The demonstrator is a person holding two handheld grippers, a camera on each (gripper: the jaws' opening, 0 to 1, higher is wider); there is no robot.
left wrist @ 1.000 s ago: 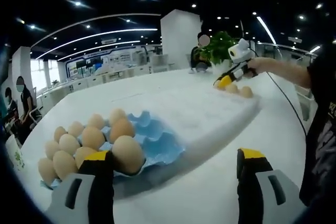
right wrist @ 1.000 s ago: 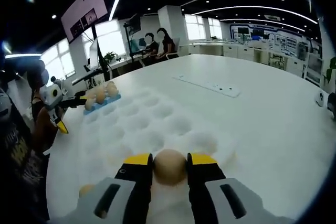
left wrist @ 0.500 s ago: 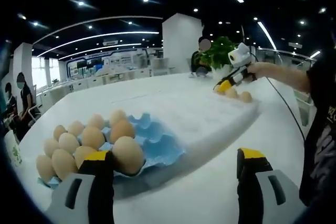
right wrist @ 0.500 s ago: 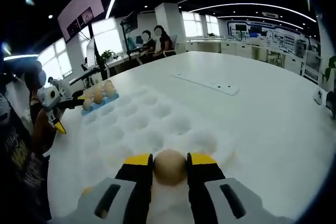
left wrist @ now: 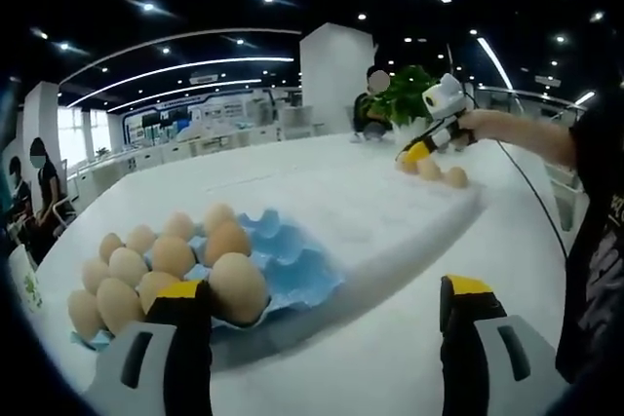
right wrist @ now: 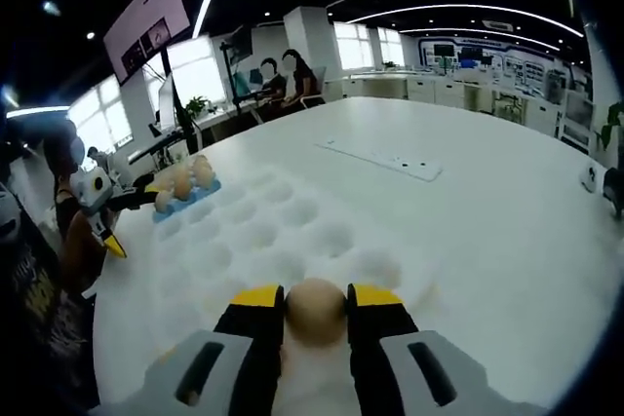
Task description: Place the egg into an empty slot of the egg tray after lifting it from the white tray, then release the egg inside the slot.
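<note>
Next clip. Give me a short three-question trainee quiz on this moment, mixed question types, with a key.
1. True or false: the right gripper is shut on an egg.
2. How do the left gripper's jaws stand? A) apart, holding nothing B) shut on an egg C) clamped on the tray
3. Fill in: the blue egg tray still has empty slots on the side nearest the ____ tray.

Key: 1 true; 2 A; 3 white.
</note>
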